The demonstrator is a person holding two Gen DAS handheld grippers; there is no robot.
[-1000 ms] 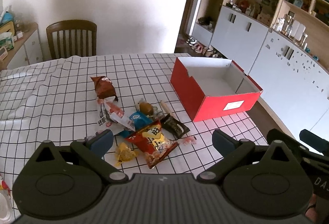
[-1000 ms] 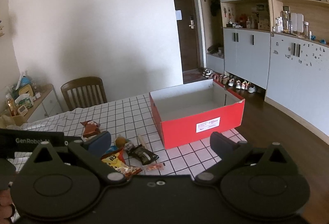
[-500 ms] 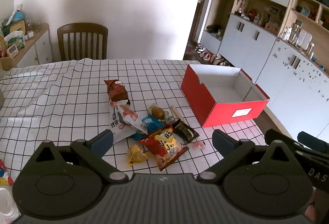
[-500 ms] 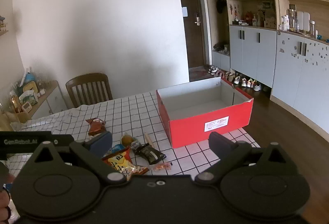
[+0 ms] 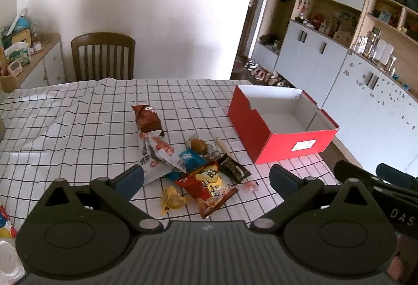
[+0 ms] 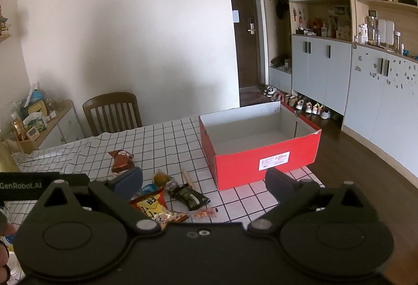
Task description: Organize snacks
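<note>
Nothing is sorted yet: the red box [image 5: 283, 128] sits empty, the snacks [image 5: 193, 162] heaped left of it on the table [image 5: 65, 128]; both grippers' jaws gape wide, empty.

Wooden chair [image 5: 103, 56] behind checked tablecloth [image 5: 65, 123]; grey cabinets [image 6: 324, 68], shoes [image 6: 300, 102] on floor, dark door [image 6: 247, 23].

Left gripper [image 5: 206, 176] and right gripper [image 6: 203, 179], jaws wide, nothing held
</note>
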